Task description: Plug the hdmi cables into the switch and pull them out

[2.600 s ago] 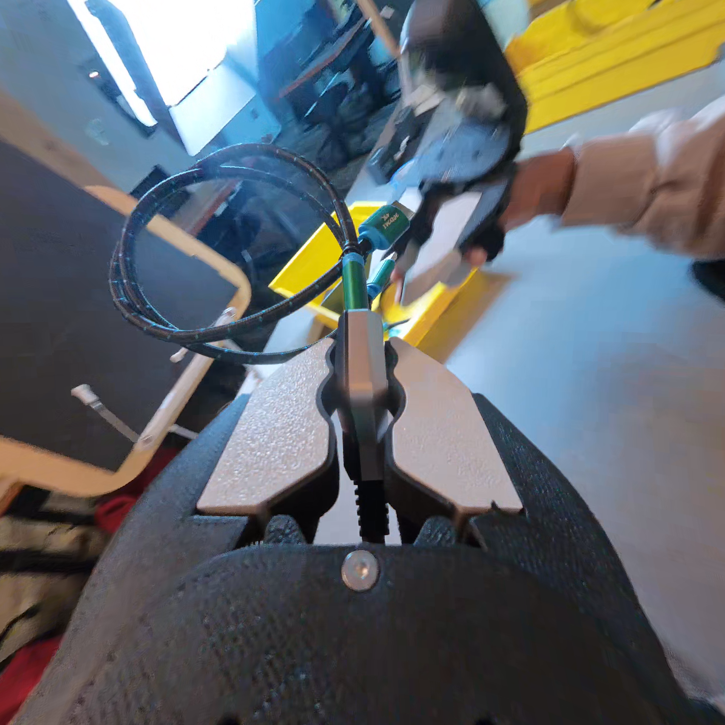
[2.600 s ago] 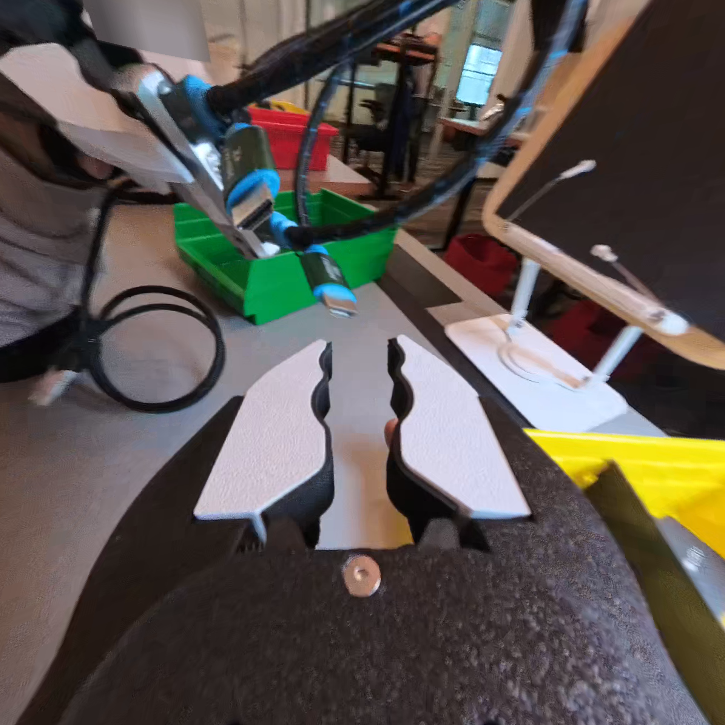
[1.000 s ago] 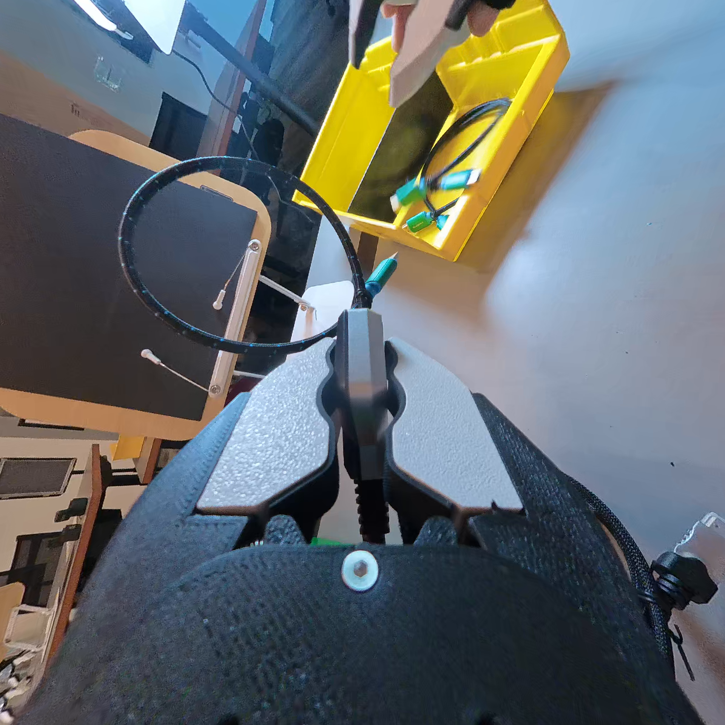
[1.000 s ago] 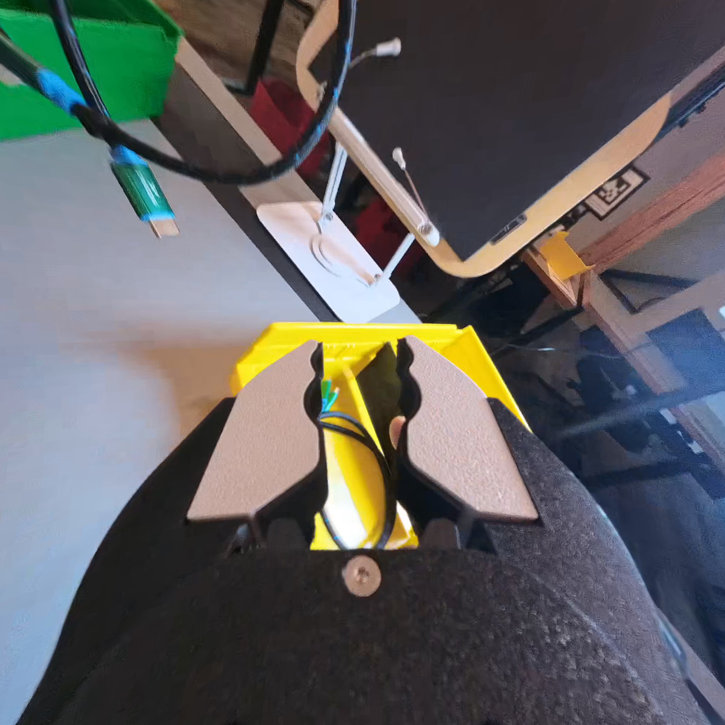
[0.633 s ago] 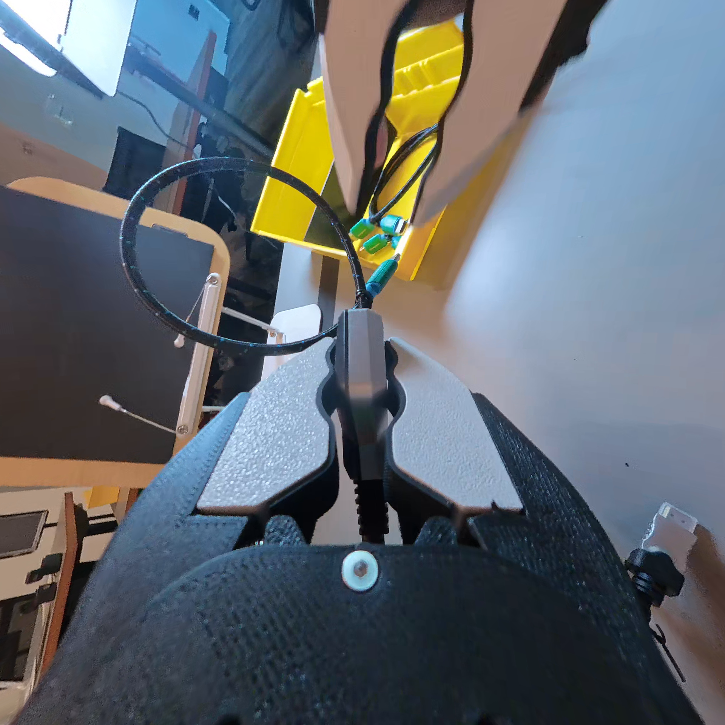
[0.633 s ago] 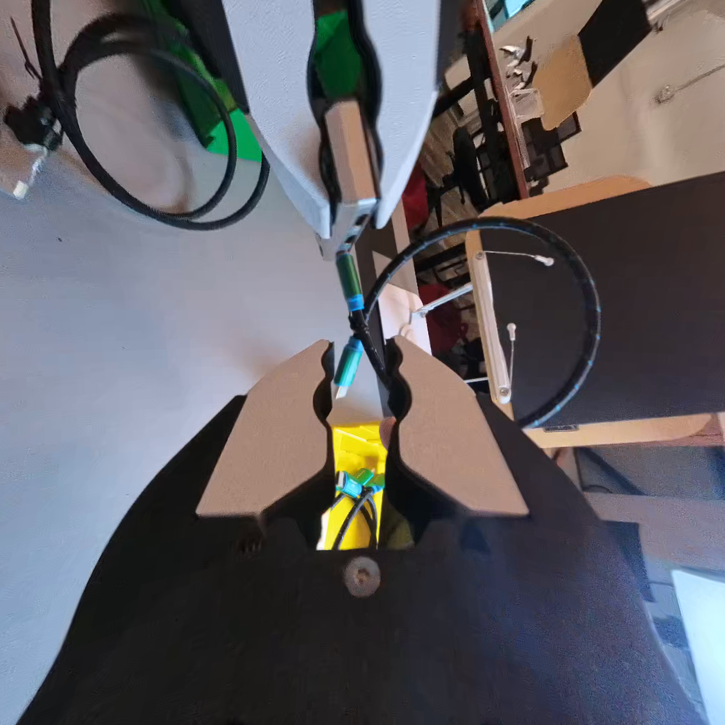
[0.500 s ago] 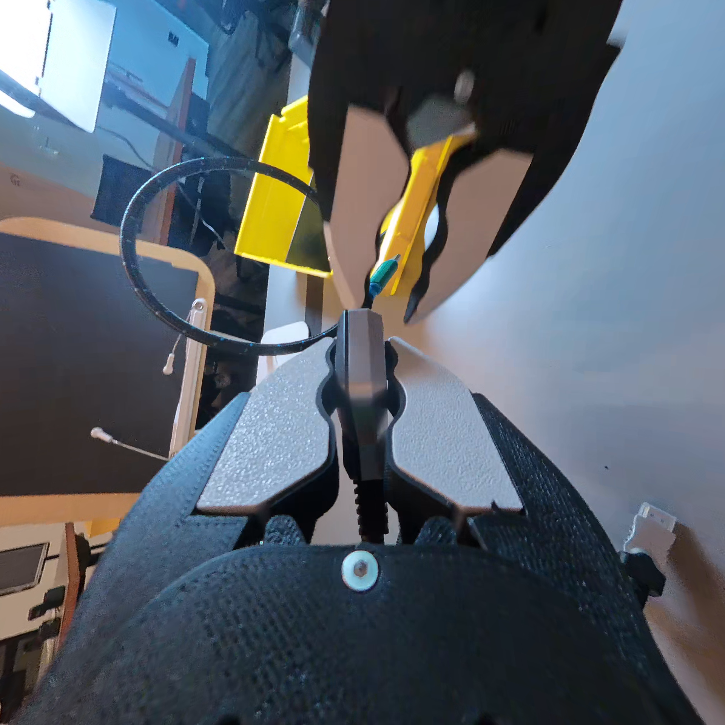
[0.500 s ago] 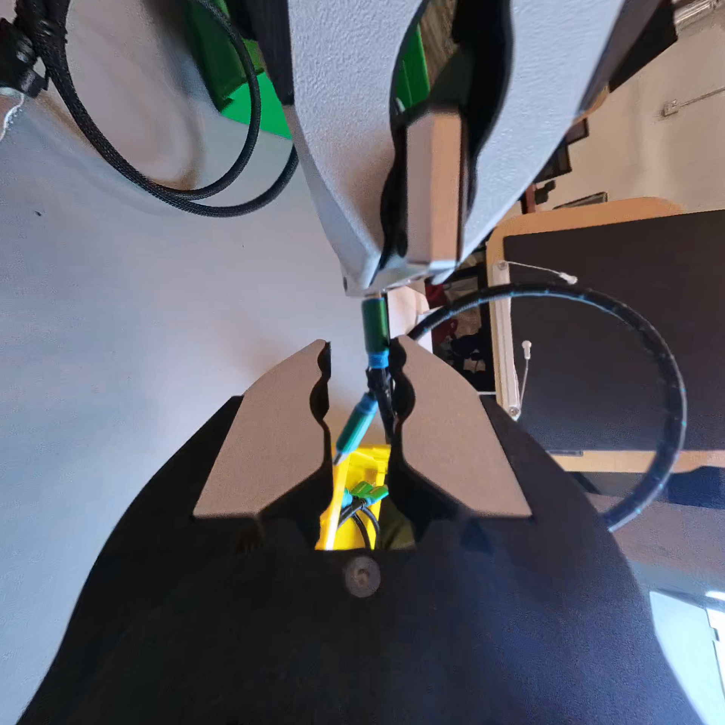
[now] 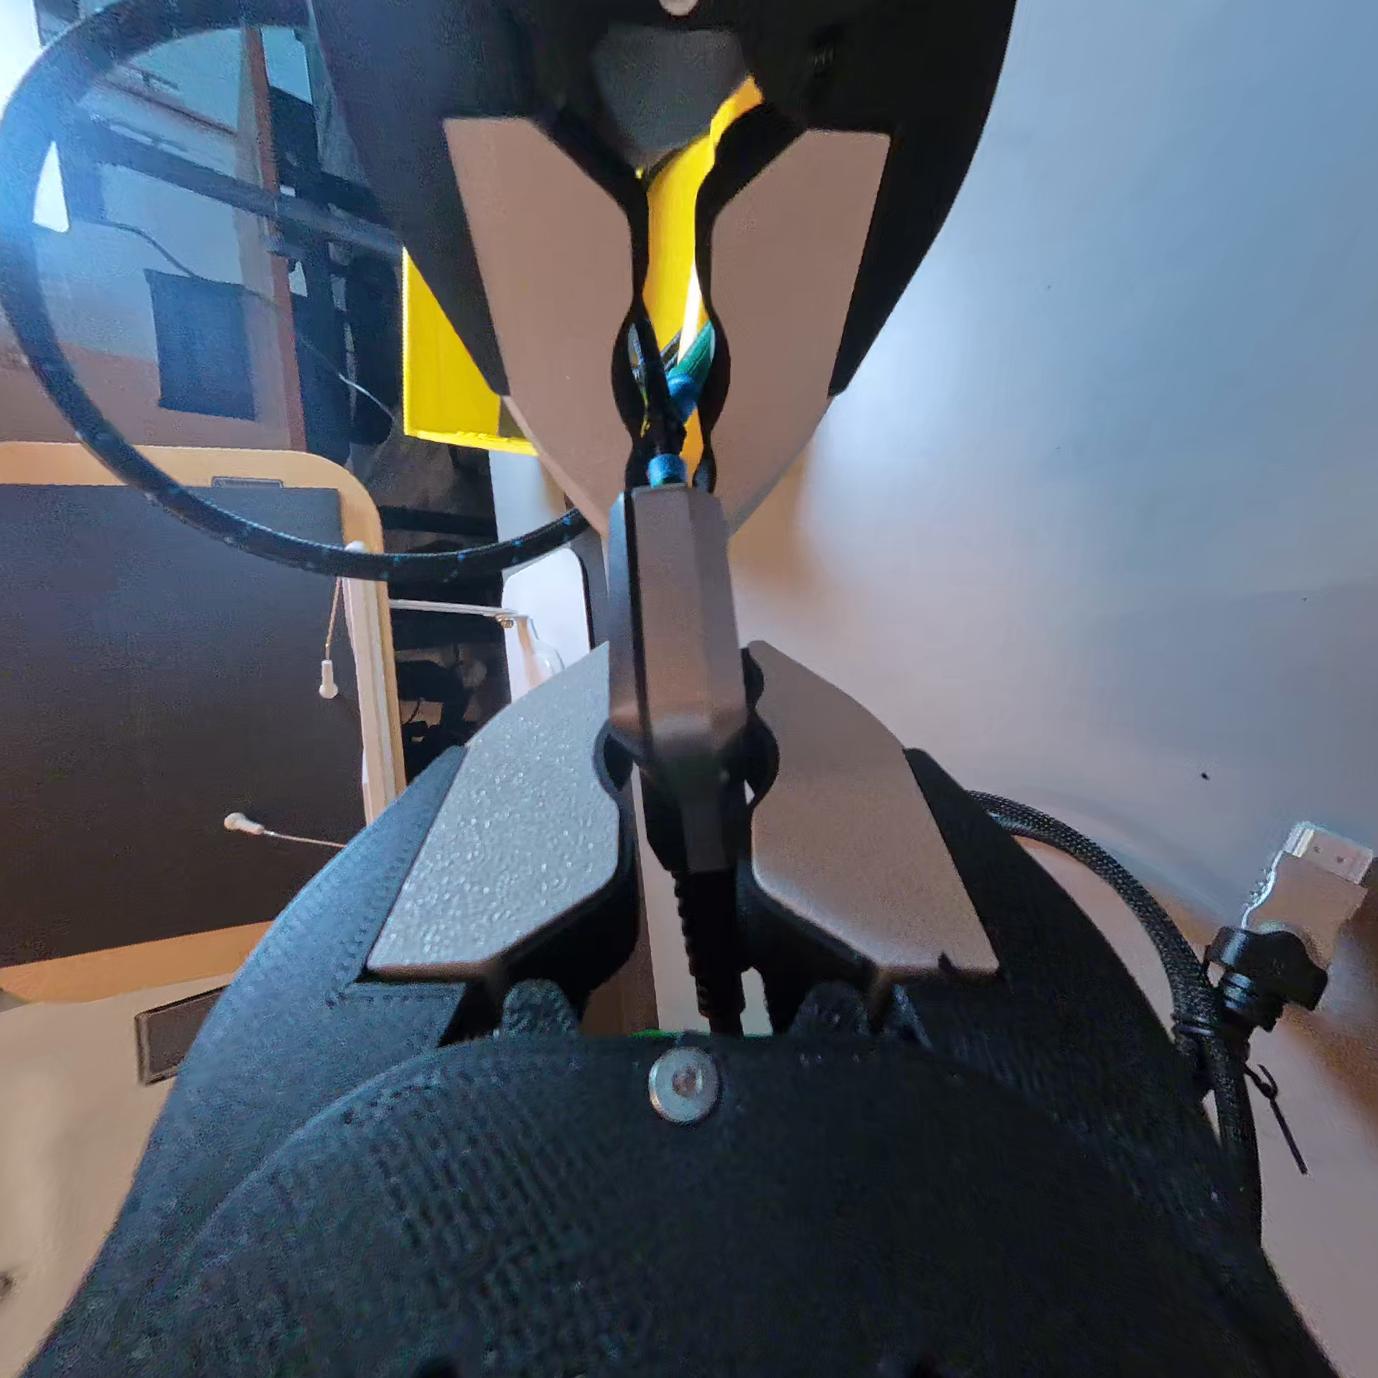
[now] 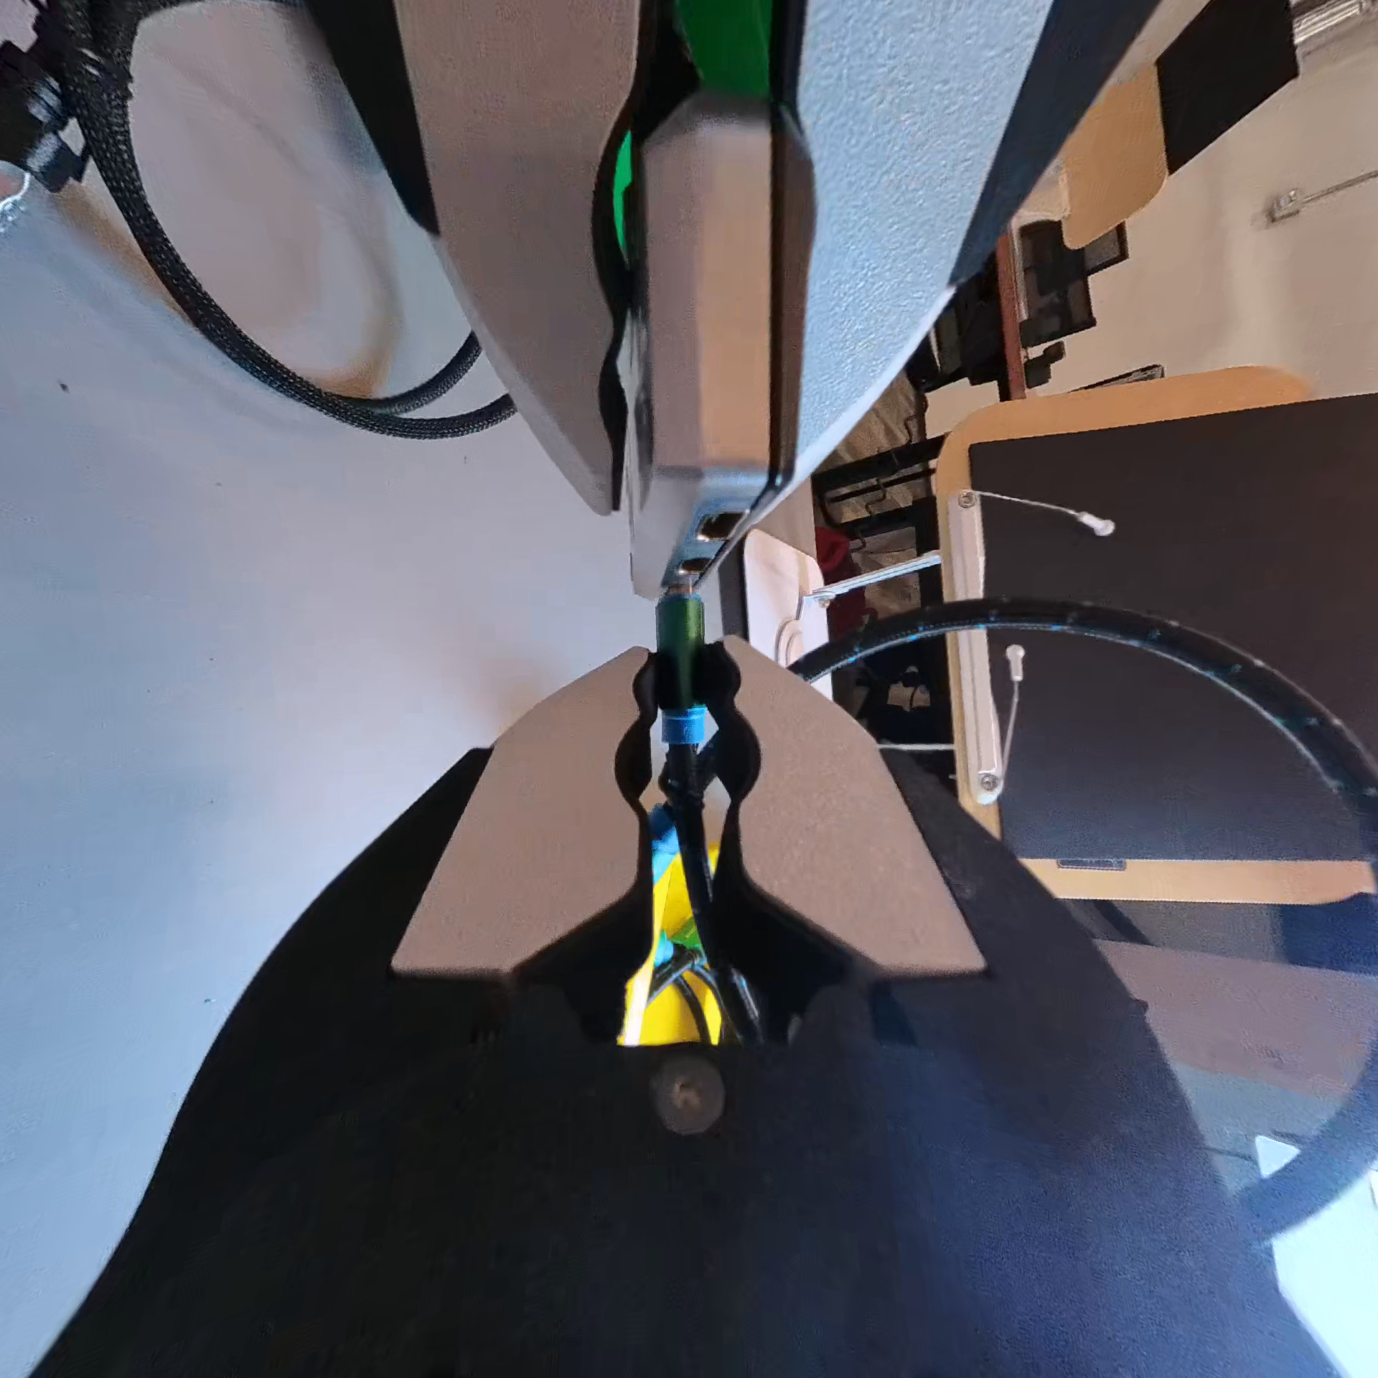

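My left gripper (image 9: 675,671) is shut on the grey HDMI switch (image 9: 667,619) and holds it above the grey table (image 9: 1081,447). My right gripper (image 10: 682,656) faces it and is shut on the green HDMI plug (image 10: 680,649), which sits in a port at the switch's end (image 10: 708,335). The plug's black braided cable (image 10: 1118,634) loops out to the right. In the left wrist view the right gripper (image 9: 667,477) comes in from the top and pinches the plug just beyond the switch. The cable (image 9: 89,417) loops left there.
A yellow bin (image 9: 447,358) with more cables lies behind the right gripper. The switch's own black lead and grey connector (image 9: 1320,887) rest on the table. A wood-framed black board (image 10: 1156,671) on a white stand (image 10: 775,596) stands past the table edge. A green bin (image 10: 723,45) shows behind the switch. My left and right fingertips are right by each other.
The right gripper moved from over the yellow bin toward the switch and closed on the green plug. The left gripper kept hold of the switch.
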The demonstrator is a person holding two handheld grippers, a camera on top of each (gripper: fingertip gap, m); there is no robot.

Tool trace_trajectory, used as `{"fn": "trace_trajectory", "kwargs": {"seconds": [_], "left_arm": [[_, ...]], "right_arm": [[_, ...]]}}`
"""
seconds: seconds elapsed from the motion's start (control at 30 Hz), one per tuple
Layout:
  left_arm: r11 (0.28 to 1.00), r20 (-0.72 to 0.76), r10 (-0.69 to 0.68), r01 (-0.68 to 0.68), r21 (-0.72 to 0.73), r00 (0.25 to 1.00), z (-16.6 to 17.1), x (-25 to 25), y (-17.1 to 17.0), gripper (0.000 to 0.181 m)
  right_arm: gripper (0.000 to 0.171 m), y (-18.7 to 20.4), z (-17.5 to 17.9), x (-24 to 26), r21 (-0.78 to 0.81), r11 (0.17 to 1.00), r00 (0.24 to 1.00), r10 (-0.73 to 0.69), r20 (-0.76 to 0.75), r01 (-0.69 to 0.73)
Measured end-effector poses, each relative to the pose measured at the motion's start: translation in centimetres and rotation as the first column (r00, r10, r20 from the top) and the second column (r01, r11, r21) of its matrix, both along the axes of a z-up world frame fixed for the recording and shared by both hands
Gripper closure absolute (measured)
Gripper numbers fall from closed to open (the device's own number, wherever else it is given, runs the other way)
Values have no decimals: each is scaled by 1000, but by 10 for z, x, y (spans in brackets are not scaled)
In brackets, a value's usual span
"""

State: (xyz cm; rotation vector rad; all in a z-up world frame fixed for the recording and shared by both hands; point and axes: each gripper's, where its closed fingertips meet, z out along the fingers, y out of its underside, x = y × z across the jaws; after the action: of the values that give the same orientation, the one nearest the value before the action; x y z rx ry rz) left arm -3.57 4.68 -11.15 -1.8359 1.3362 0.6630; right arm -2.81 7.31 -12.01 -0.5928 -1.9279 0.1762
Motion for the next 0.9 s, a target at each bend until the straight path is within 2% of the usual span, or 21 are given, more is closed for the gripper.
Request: {"fn": "trace_trajectory", "kwargs": {"seconds": [0.17, 0.3, 0.57, 0.67, 0.77, 0.83, 0.87, 0.9], "left_arm": [[996, -33, 90, -90, -18, 995, -10, -12, 11, 157], [993, 55, 110, -107, -56, 992, -28, -14, 25, 158], [987, 149, 142, -129, -96, 979, -35, -3, 32, 156], [986, 154, 135, -118, -115, 979, -38, 0, 32, 156], [988, 158, 128, -112, -105, 979, -35, 7, 33, 158], [987, 137, 136, -123, -100, 981, -36, 8, 34, 158], [977, 56, 182, -174, -125, 982, -43, -4, 32, 159], [949, -121, 265, -281, -140, 956, -55, -35, 27, 157]], "right_arm": [[159, 11, -8, 0, 63, 998, 998, -31, 48, 28], [158, 24, -20, 8, 63, 997, 989, -61, 137, 53], [158, 31, -24, 21, -31, 996, 970, -73, 232, 82], [159, 29, -26, 25, -157, 986, 969, -22, 245, 62], [159, 31, -22, 31, -161, 985, 964, -24, 267, 69], [159, 34, -24, 34, -149, 986, 959, -34, 281, 78], [159, 51, -23, 41, -80, 984, 947, -128, 296, 158], [159, 72, -16, 48, -35, 975, 940, -202, 274, 220]]}}
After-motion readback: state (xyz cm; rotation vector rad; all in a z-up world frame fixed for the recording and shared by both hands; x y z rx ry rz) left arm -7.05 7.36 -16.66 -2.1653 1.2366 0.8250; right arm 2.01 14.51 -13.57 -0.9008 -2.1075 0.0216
